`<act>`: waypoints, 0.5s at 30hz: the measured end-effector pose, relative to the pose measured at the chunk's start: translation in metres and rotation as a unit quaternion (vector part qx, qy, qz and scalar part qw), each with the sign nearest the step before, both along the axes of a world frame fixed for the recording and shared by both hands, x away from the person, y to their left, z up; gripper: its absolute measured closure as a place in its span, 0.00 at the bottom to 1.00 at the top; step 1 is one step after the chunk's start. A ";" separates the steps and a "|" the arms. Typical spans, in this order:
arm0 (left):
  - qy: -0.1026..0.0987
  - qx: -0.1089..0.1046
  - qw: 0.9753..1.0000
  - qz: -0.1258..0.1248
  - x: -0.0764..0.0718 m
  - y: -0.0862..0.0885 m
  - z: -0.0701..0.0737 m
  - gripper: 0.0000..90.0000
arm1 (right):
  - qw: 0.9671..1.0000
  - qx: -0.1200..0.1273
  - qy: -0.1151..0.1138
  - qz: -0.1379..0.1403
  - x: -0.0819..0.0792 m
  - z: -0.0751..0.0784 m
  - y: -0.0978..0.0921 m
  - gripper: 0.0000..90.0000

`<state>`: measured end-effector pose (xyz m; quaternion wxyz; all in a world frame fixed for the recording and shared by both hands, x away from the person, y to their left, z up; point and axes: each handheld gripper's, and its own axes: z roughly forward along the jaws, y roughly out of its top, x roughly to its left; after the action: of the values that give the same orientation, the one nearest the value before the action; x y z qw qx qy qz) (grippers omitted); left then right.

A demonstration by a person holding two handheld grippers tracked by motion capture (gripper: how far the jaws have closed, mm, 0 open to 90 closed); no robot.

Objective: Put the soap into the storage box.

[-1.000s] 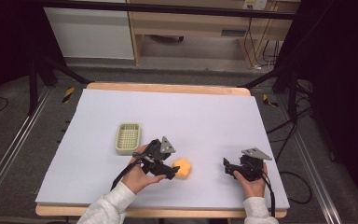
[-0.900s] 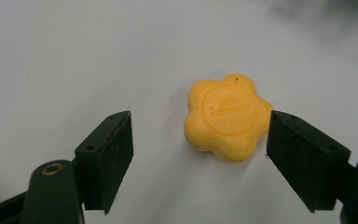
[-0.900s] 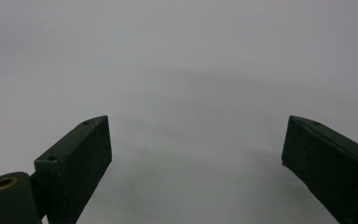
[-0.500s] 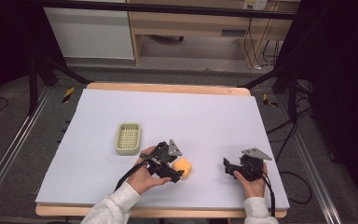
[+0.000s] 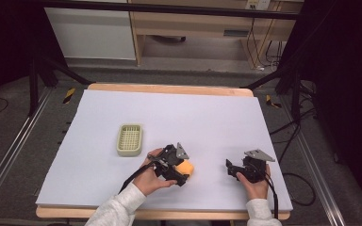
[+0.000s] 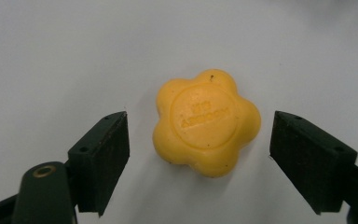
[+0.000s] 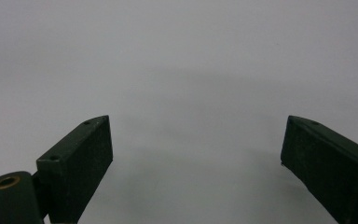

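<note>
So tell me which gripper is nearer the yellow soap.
Left. The left gripper straddles the yellow soap, fingers open either side; the right gripper sits apart, to its right.

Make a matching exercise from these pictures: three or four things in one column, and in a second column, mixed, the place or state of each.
Things:
1. yellow soap
2. green basket
3. right gripper
4. left gripper

Places or states:
a. open over bare table, nothing between its jaws
b. open, one jaw on each side of the soap
c. flower-shaped, lying flat on the table
d. empty, standing left of the left gripper

Pairs: 1-c, 2-d, 3-a, 4-b
</note>
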<state>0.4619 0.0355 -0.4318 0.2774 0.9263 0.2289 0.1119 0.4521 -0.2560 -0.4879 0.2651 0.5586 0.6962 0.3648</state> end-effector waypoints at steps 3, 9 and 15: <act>0.000 0.001 1.000 -0.001 0.000 -0.002 -0.001 0.20 | 1.000 -0.001 0.000 0.000 0.000 0.000 0.000 0.10; 0.003 0.015 1.000 -0.006 0.001 -0.006 -0.004 0.19 | 1.000 -0.001 0.001 0.000 0.000 0.000 0.000 0.11; 0.010 0.024 1.000 -0.013 0.002 -0.010 -0.008 0.19 | 1.000 -0.002 0.000 0.000 0.000 0.000 0.000 0.11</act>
<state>0.4638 0.0258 -0.4398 0.2542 0.9367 0.2168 0.1044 0.4524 -0.2560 -0.4882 0.2655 0.5580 0.6971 0.3636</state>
